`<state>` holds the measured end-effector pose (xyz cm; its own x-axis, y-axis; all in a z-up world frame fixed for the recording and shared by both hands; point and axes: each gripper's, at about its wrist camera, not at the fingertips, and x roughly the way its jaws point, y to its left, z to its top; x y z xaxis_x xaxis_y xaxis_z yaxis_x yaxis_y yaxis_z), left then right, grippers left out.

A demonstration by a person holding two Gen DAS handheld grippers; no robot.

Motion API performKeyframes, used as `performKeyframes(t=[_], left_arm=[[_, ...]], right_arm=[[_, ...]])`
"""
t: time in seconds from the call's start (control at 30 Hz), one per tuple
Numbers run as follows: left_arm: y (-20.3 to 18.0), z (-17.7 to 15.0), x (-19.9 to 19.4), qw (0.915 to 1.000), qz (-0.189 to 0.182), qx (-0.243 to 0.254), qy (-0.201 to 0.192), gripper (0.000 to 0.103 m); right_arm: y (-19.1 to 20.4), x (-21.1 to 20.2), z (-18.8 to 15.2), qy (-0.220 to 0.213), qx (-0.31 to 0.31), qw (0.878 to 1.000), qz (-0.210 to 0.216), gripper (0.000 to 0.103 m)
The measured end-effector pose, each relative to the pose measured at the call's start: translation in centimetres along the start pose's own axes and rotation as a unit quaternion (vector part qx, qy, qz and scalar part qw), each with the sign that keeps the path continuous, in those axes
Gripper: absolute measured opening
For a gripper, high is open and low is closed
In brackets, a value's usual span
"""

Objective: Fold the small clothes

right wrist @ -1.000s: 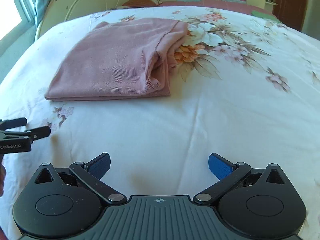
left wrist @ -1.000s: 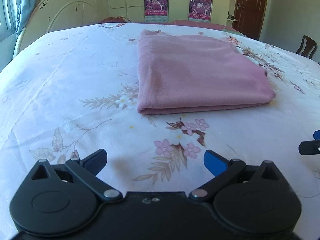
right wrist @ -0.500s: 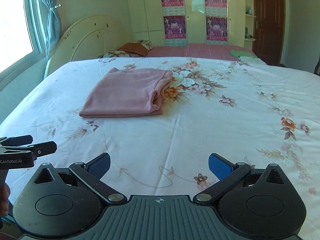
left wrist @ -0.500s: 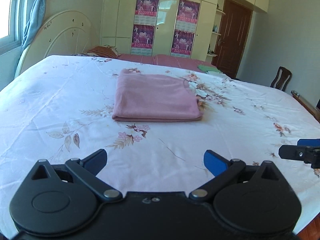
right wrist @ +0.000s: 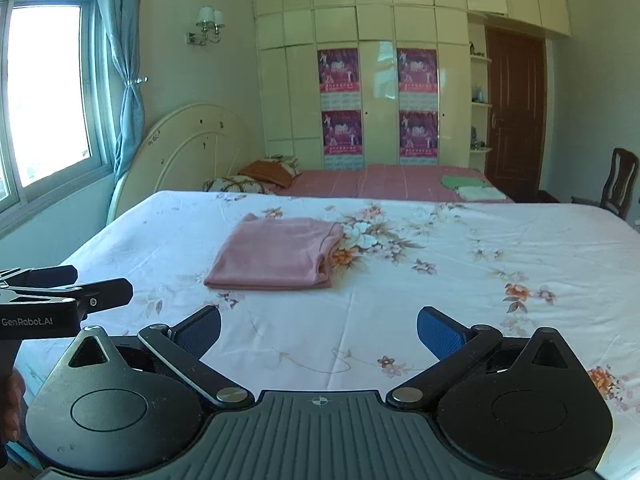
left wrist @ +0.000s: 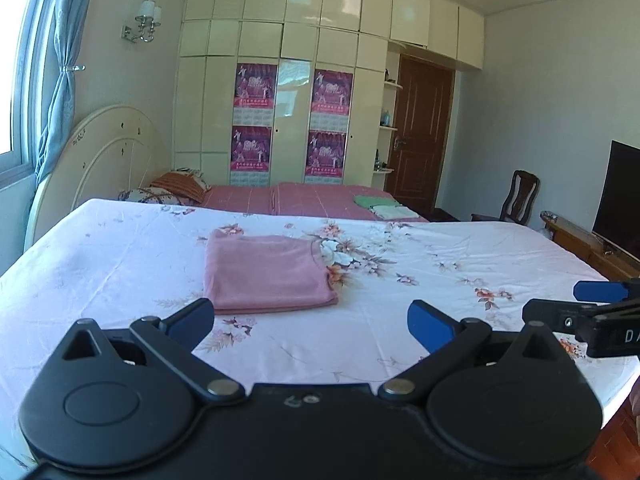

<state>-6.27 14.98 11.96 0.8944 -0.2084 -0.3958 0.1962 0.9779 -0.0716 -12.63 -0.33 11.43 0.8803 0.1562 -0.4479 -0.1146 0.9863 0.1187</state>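
Note:
A pink garment (left wrist: pixel 266 272) lies folded into a flat rectangle on the floral bed sheet (left wrist: pixel 440 248); it also shows in the right wrist view (right wrist: pixel 278 254). My left gripper (left wrist: pixel 310 322) is open and empty, held well back from the garment near the bed's front edge. My right gripper (right wrist: pixel 319 330) is open and empty, also well back from it. The right gripper shows at the right edge of the left wrist view (left wrist: pixel 576 304), and the left gripper shows at the left edge of the right wrist view (right wrist: pixel 76 284).
A second bed with a pink cover (left wrist: pixel 304 198) and folded green and white cloths (left wrist: pixel 384 206) stands behind. A headboard (right wrist: pixel 188 152), wardrobe (right wrist: pixel 380 80), door (right wrist: pixel 514 108), chair (left wrist: pixel 520 196) and TV (left wrist: pixel 620 204) ring the room.
Both grippers have pulled back and up from the folded garment, which now looks small and far. Both stay open and empty.

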Motion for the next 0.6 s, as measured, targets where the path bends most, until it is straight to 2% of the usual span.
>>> performKeyframes(t=[0.27, 0.6], left_arm=[[-2.1, 1.2, -1.9, 0.9992, -0.013, 0.017, -0.033, 0.103], [-2.2, 1.2, -2.3, 0.9991, -0.012, 0.016, -0.037, 0.103]], right_arm=[[-0.8, -3.2, 0.9, -0.04, 0.009, 0.999, -0.019, 0.103], [-1.3, -4.4, 1.2, -0.053, 0.008, 0.998, -0.017, 0.103]])
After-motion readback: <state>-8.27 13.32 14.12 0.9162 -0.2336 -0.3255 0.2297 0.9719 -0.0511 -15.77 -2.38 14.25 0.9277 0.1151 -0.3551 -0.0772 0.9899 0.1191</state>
